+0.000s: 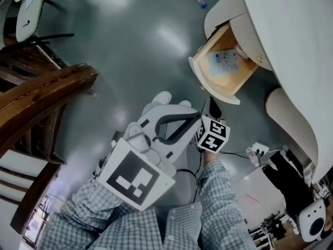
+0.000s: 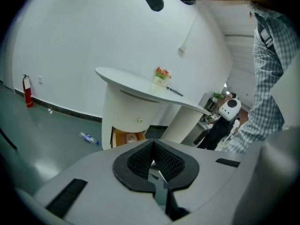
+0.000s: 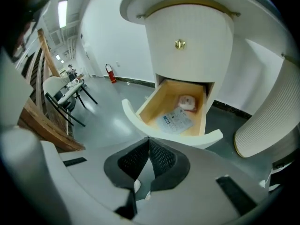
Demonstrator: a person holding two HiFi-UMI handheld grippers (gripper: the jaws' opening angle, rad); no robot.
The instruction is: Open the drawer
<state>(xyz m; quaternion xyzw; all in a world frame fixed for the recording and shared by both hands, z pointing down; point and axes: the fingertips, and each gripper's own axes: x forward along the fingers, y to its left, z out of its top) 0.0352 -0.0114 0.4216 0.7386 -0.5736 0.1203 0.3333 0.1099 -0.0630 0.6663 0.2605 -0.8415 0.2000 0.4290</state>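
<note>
1. Found the pale wooden drawer with a curved cream front (image 1: 208, 86) drawn well out at the foot of the rounded cream cabinet (image 3: 187, 27), below a small brass knob (image 3: 180, 44).
2. Saw a printed paper sheet (image 3: 176, 122) and a small pink-and-white packet (image 3: 187, 101) lying inside it.
3. Judged the opening as good as done. Called for little beyond backing straight off, clear of that curved front, with no nudge to send the drawer back in. Any further pull needed to run square with the drawer's sides rather than askew.
4. Read the right claw (image 3: 149, 146) as clenched on nothing, pads pressed together, apart from the drawer and touching none of it.
5. Read the left claw (image 2: 153, 149) likewise as clenched and empty.
6. Noted both carried side by side close to the body, on checked sleeves (image 1: 218, 191) above the grey floor (image 1: 130, 46). Noted the right tipped steeply down over the open drawer, and the left angled more shallowly, looking across at the cabinet.
</note>
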